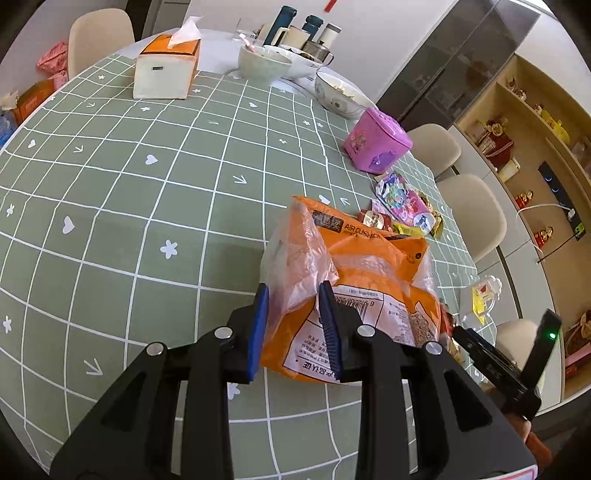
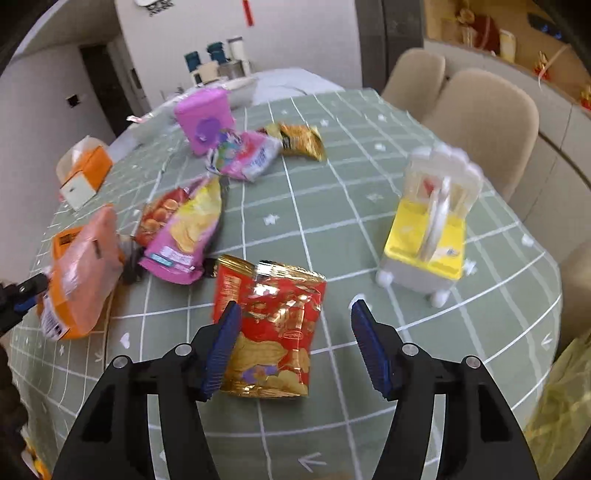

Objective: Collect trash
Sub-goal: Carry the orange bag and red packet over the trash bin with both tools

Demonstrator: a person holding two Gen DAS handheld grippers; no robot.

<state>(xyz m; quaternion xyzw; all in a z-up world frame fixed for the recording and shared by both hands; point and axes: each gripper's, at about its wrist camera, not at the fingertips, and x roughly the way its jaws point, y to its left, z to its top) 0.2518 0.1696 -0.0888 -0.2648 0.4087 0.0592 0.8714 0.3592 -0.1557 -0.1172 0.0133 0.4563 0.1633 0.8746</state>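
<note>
On the green checked tablecloth (image 1: 147,206) lies an orange bag (image 1: 369,266) in clear plastic. My left gripper (image 1: 291,295) is shut on the bag's near plastic edge. The right wrist view has the same orange bag (image 2: 81,269) at the left. My right gripper (image 2: 294,310) is open, pointing down at a red and gold snack packet (image 2: 273,325) that lies flat between its fingers; the left pad (image 2: 221,343) sits against the packet's edge and the right pad is well clear. Beyond lie a pink chip bag (image 2: 184,236), a red snack bag (image 2: 159,214), a pink wrapper (image 2: 243,155) and a gold wrapper (image 2: 299,142).
A purple box (image 2: 205,118) stands behind the wrappers. A yellow and white plastic holder (image 2: 428,229) stands to the right of the red packet. A tissue box (image 1: 166,70), bowls (image 1: 264,61) and flasks (image 1: 280,22) crowd the far end. Beige chairs (image 2: 484,122) line the table's right side.
</note>
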